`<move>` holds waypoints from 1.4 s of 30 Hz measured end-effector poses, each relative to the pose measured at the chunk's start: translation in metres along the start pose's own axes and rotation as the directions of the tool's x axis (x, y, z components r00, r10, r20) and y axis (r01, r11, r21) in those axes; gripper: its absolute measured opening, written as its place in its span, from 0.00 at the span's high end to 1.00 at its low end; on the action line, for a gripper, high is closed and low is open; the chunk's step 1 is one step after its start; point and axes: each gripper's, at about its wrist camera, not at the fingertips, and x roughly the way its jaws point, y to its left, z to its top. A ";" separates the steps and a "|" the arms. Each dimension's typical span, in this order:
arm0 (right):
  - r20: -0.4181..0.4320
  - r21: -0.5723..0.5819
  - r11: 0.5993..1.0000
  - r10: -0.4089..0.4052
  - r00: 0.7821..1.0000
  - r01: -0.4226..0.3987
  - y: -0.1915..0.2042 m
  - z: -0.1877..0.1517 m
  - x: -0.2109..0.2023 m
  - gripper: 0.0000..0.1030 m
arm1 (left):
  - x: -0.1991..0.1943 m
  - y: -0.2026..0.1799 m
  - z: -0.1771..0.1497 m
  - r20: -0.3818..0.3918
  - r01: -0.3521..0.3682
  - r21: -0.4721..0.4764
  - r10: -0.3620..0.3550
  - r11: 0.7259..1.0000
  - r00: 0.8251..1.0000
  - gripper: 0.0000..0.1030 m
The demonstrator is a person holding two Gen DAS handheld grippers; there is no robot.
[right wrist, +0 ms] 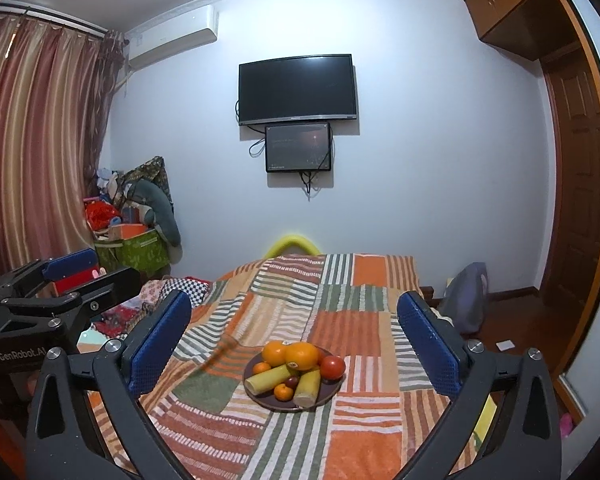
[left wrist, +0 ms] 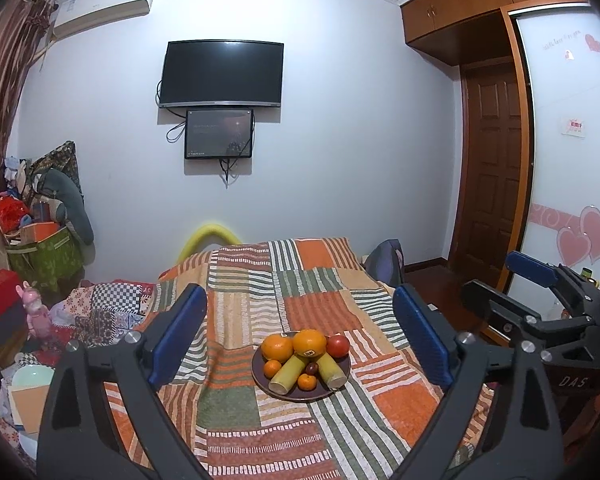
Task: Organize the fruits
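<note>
The left tool [left wrist: 300, 332] hangs released above the bed [left wrist: 236, 316], its blue pads spread wide and gripping nothing. Ahead, the dark plate [left wrist: 260, 376] sits on the striped blanket, carrying oranges [left wrist: 309, 342], a tomato [left wrist: 338, 346] and two green stalks [left wrist: 288, 370] heaped together, probably gathered for sorting. The right tool [right wrist: 294, 340] is likewise released, facing the same plate.

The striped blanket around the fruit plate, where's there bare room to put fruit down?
The blanket lies bare left of the plate, right of it, and in front toward the claws. The plate itself is crowded: oranges, a tomato and pale green stalks packed together.
</note>
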 end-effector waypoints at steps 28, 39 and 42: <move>0.011 -0.001 1.000 -0.006 1.000 0.006 0.009 0.003 -0.010 0.00 | -0.007 0.001 -0.001 0.014 -0.005 -0.010 0.005 1.000 1.000 0.04; 0.011 0.005 1.000 -0.013 1.000 0.013 0.009 0.003 -0.010 0.00 | -0.007 -0.002 -0.002 0.010 0.005 -0.004 -0.005 1.000 1.000 0.04; 0.009 0.013 1.000 -0.014 1.000 0.014 0.008 0.003 -0.011 0.00 | -0.007 -0.002 -0.002 0.007 0.009 -0.006 -0.009 1.000 1.000 0.04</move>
